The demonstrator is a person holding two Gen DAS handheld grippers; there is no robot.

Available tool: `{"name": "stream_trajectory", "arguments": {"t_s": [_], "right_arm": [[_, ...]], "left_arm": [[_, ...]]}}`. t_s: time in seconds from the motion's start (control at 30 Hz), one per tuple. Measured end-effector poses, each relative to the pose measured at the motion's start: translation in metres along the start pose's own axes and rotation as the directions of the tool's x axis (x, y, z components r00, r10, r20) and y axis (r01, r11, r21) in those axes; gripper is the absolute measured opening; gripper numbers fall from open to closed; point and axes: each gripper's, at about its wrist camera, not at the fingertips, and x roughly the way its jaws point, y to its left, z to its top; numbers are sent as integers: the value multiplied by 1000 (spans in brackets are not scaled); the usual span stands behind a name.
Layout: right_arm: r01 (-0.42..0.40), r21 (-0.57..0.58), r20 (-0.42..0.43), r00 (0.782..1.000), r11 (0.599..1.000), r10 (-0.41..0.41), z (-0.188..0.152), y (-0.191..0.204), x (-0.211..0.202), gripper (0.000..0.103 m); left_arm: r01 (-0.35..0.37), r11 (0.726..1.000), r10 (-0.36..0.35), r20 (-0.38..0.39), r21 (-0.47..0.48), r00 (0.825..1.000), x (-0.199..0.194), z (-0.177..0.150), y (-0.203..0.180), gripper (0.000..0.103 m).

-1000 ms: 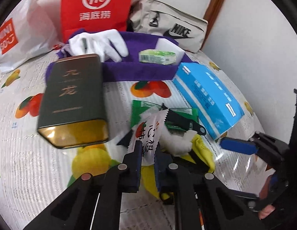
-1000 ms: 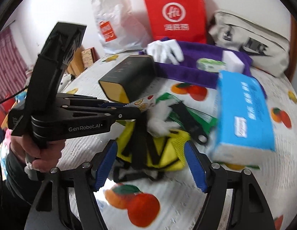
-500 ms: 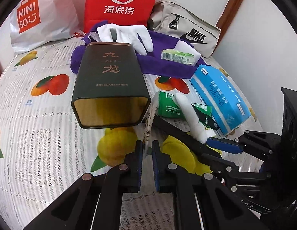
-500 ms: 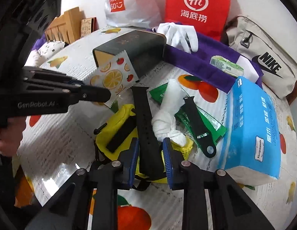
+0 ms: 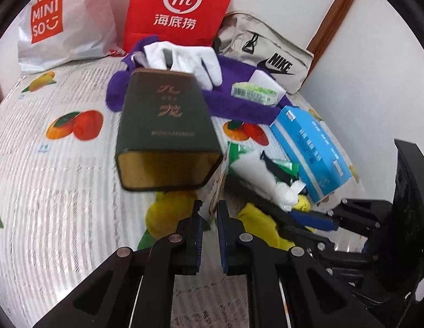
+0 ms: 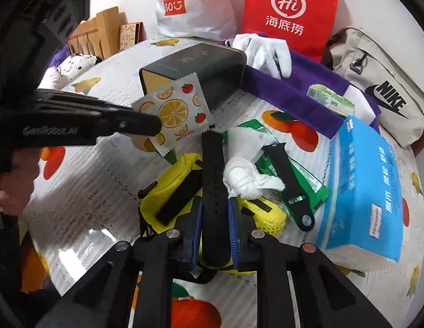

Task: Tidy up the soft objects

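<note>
My left gripper (image 5: 209, 211) is pinched nearly shut on the edge of a fruit-print sachet (image 6: 173, 113), which sticks out ahead of the jaws, lifted off the tablecloth (image 5: 61, 191), in front of the open end of the dark tin box (image 5: 164, 125) lying on its side. My right gripper (image 6: 214, 218) has just been closing, and its blue pads (image 6: 233, 229) now press on both sides of a black watch strap (image 6: 213, 175) that runs straight out between them over the yellow pouch (image 6: 171, 188). A knotted white cloth (image 6: 247, 175) sits just to the right of that strap, touching it, lying on a green packet (image 6: 307, 180) together with a second black strap (image 6: 291, 183) (the one with the holes at its end). To the right of the pile stands the blue tissue pack (image 6: 367, 188), leaning on the table. Farther back I see a purple towel (image 6: 291, 87) with a white glove (image 6: 266, 52) on top, plus a small green-wrapped pack (image 6: 330, 101) and a white block (image 6: 359, 101) resting on it. Against the wall stand a red paper bag (image 6: 289, 13), a white Miniso bag (image 6: 190, 5) and a beige Nike bag (image 6: 381, 82). A hand (image 6: 9, 191) shows at the left edge of the right view, behind the left tool.
</note>
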Motion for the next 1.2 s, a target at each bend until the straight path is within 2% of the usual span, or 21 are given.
{"name": "stream_trajectory", "arguments": {"t_s": [0.13,0.2,0.23,0.27,0.3,0.4,0.53,0.7,0.9,1.0,1.2], "right_arm": [[-25,43,15,1000,999,24,-6,-9,-15,18],[-38,66,21,999,997,36,-10,-14,-21,18],[-41,75,21,999,996,40,-14,-17,-24,18],[-43,86,24,999,995,41,-17,-19,-27,15],[-48,94,28,999,994,46,-19,-21,-29,3],[-86,125,45,996,988,81,-26,-27,-40,3],[-57,131,41,998,990,52,-32,-32,-41,3],[-82,156,82,994,984,70,-41,-37,-60,3],[-34,183,107,994,982,15,-65,-49,-89,3],[6,198,93,995,980,-25,-84,-57,-98,3],[42,232,38,998,972,-52,-108,-70,-81,3]], "left_arm": [[-16,1000,16,-9,5,1000,13,7,-5,12],[0,1000,0,-5,18,1000,15,7,-9,12],[7,1000,-7,0,21,1000,15,6,-11,8],[6,1000,-6,7,27,1000,15,6,-14,6],[1,999,-2,12,35,1000,14,6,-16,6],[-8,999,7,26,42,1000,8,6,-20,5],[-29,998,27,36,48,999,-3,3,-21,5],[-47,998,45,49,30,998,-26,-12,-15,5],[-85,996,84,62,20,995,-49,-32,-10,5],[-91,996,90,61,15,994,-55,-41,-8,5],[-81,996,81,10,23,997,-35,-46,-12,5]]}}
